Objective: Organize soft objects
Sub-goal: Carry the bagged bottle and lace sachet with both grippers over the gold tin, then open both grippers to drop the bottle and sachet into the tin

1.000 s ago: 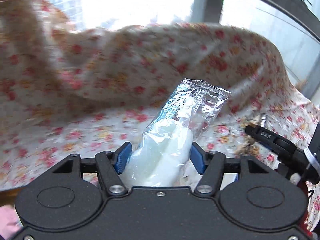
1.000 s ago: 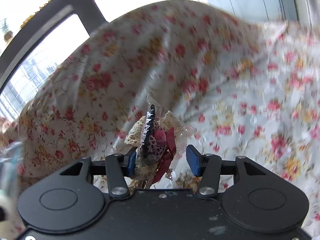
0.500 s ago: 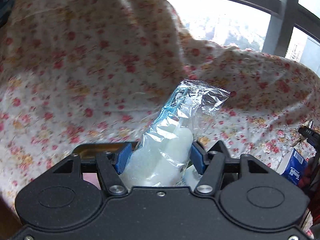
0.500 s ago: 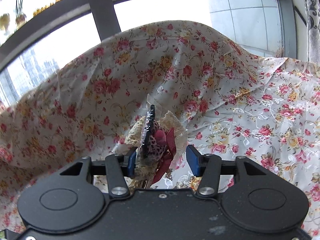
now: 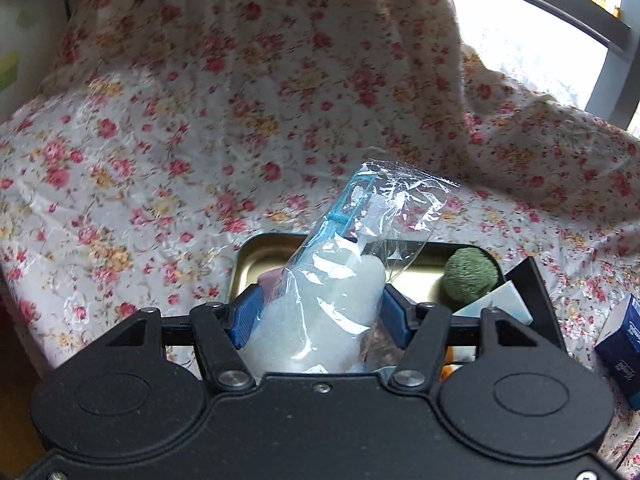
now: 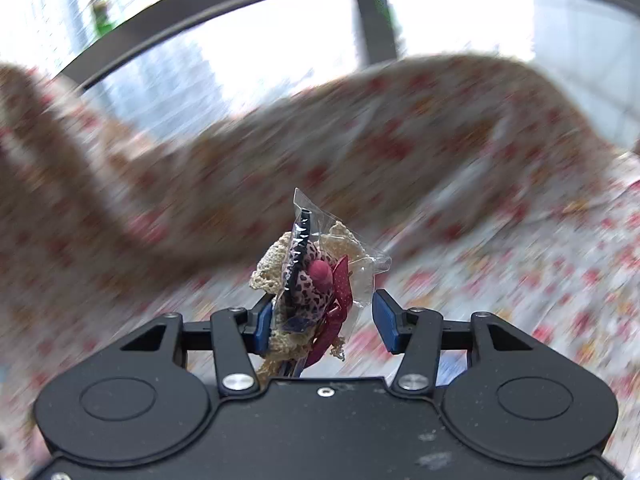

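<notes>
My left gripper [image 5: 320,312] is shut on a clear plastic bag holding a white soft object [image 5: 324,300], held just above a gold metal tray [image 5: 256,264]. A green fuzzy ball [image 5: 470,276] and a pink soft item [image 5: 270,280] lie in the tray. My right gripper [image 6: 324,320] has its jaws apart; a small clear packet of lace and leopard-print fabric with a red bow [image 6: 316,276] rests against the left finger, with a gap to the right finger. The right wrist view is motion-blurred.
A floral cloth [image 5: 160,140] covers the surface and rises in humps at the back. A dark blue tissue pack [image 5: 624,344] lies right of the tray. A black-edged white card [image 5: 504,304] leans at the tray's right end. Window frames [image 6: 372,12] stand behind.
My left gripper has swung down and left with the bag; the gold tray and green ball have come into view below it. My right gripper is moving fast, with its packet unchanged.
</notes>
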The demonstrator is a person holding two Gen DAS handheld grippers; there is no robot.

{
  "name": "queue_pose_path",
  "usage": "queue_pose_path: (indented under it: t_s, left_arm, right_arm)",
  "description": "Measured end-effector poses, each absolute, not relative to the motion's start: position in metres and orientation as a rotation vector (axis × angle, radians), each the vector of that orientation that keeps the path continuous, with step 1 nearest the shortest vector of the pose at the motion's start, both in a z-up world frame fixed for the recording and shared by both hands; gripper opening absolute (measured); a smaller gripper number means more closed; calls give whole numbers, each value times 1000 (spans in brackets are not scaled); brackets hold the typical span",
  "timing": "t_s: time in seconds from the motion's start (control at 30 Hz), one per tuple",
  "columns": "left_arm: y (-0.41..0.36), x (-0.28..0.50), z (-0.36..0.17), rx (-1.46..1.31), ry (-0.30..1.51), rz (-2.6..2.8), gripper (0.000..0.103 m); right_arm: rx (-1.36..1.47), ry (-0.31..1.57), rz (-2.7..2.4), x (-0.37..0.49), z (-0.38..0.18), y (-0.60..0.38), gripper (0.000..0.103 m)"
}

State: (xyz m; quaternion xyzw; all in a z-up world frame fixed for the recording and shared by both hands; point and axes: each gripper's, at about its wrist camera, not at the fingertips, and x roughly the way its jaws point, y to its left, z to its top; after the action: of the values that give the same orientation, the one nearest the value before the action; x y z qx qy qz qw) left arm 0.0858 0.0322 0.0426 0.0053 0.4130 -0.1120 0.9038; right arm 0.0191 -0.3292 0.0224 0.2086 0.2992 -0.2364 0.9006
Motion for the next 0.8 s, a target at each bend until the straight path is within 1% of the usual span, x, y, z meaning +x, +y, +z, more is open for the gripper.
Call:
queue_pose_path:
  t_s: [0.13,0.23,0.33,0.57,0.8]
  left_arm:
    - [44,88,35,0,875,-219,59]
    - [50,89,32,-3,886,-216,59]
    - [52,90,30,-5,892,-215,59]
    - [48,94,28,-9,906,-238,59]
    - [35,103,34,-11,898,-255,60]
  right_arm:
    - [415,752,-370,22,28,-283,50]
    - [339,802,-288,21,30,-242,50]
    - [301,826,-206,24,31,-209,50]
    - [377,893,-72,47,24,-167,50]
    - [379,875,-46,70,30,-144,52]
